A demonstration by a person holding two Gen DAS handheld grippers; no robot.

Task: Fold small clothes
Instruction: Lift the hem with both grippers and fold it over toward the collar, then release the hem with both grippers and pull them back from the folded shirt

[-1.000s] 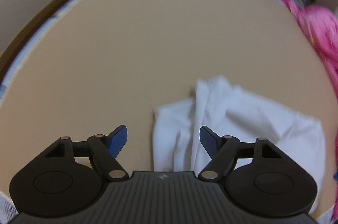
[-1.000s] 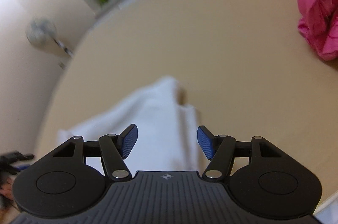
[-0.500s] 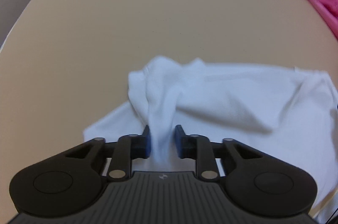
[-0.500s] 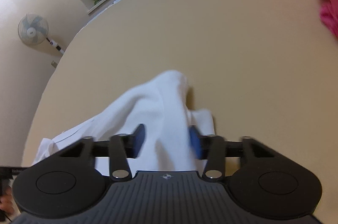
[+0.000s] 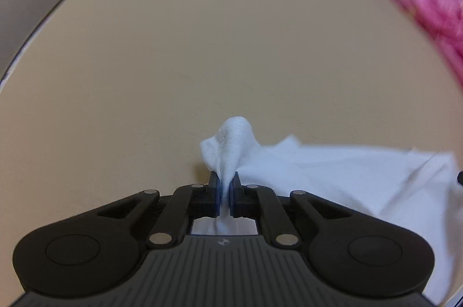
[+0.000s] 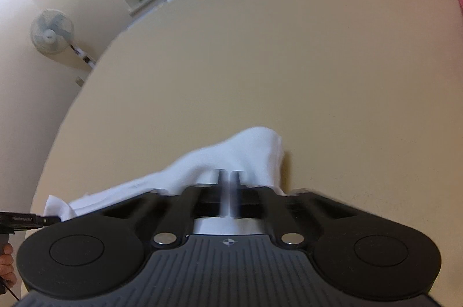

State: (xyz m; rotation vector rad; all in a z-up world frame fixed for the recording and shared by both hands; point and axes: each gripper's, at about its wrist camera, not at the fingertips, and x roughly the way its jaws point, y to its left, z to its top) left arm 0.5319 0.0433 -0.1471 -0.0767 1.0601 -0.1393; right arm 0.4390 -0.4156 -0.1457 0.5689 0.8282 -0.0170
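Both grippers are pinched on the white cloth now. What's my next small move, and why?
Probably lift both together and draw them apart. The left gripper and the right gripper each stand shut on a bunched corner of the white cloth, while the rest lies slack and wrinkled on the tan table. Gentle tension should flatten it for a fold.

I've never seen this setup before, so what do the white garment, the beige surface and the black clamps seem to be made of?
White garment: soft cotton-like knit, matte; its pinched tip shows a fine looped texture.
Beige surface: smooth and matte, with no visible grain; material unclear.
Left gripper and right gripper: black, probably moulded plastic, with a ribbed body and metal pivot pins.
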